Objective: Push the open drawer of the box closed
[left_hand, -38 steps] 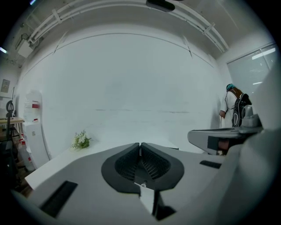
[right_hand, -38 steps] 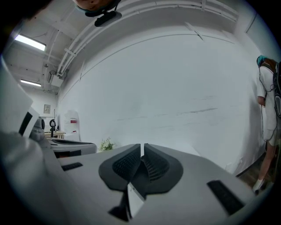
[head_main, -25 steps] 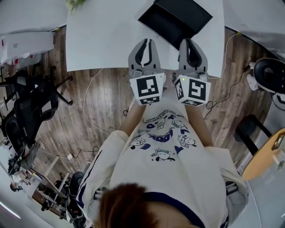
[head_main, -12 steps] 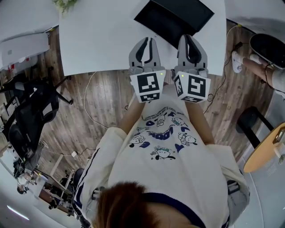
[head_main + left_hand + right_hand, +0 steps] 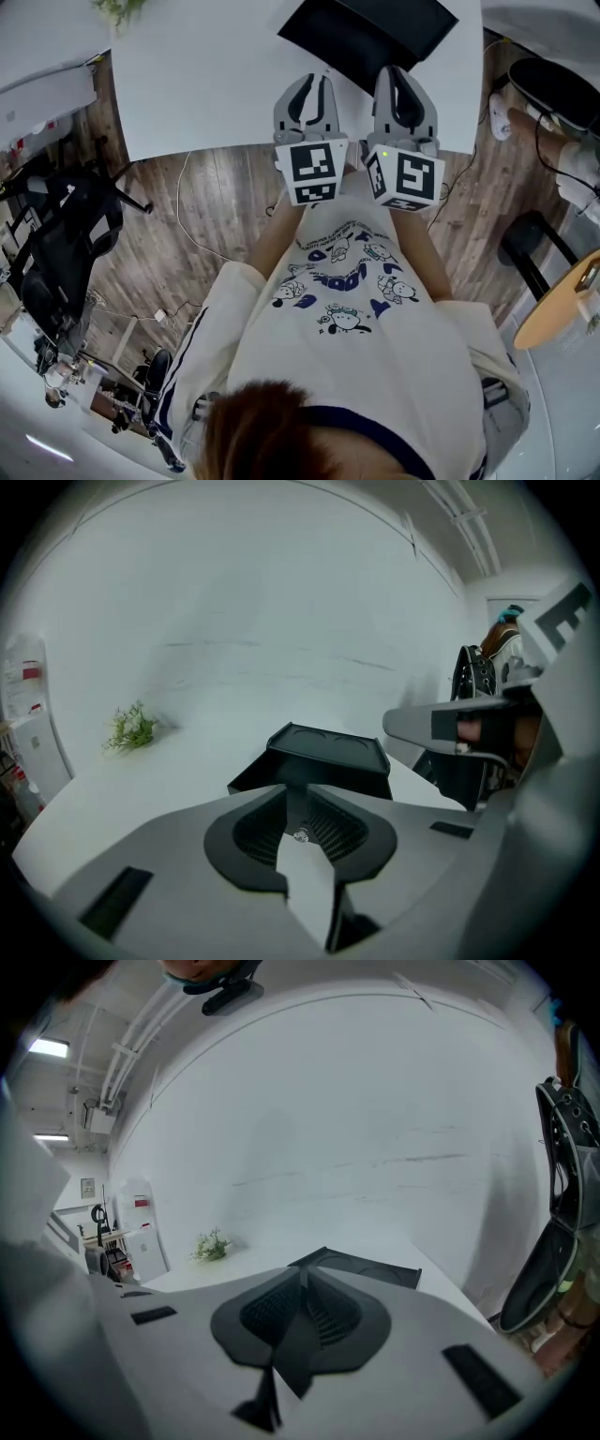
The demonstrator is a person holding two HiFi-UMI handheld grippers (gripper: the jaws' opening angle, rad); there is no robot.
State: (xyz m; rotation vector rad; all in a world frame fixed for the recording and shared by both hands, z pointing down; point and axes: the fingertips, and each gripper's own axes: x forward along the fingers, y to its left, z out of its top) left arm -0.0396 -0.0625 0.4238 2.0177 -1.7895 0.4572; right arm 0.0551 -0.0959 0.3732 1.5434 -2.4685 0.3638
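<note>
A flat black box (image 5: 375, 33) lies on the white table (image 5: 206, 84) at the far side. Its lower part juts out toward the left (image 5: 251, 775) under the lid (image 5: 328, 752). In the right gripper view the box (image 5: 370, 1267) lies just beyond the jaws. My left gripper (image 5: 307, 82) hovers over the table's near edge, short of the box. Its jaws (image 5: 300, 794) are opening by a narrow slit, with nothing between them. My right gripper (image 5: 403, 77) hangs beside it, jaws together (image 5: 305, 1279) and empty.
A small green plant (image 5: 131, 728) stands at the table's far left. Black office chairs (image 5: 56, 234) and cables are on the wooden floor to the left. A round wooden table (image 5: 562, 314) and another black chair (image 5: 553, 84) are on the right.
Both grippers have crept slightly farther over the table edge toward the box, still side by side. A person's leg has come into view at the right edge.
</note>
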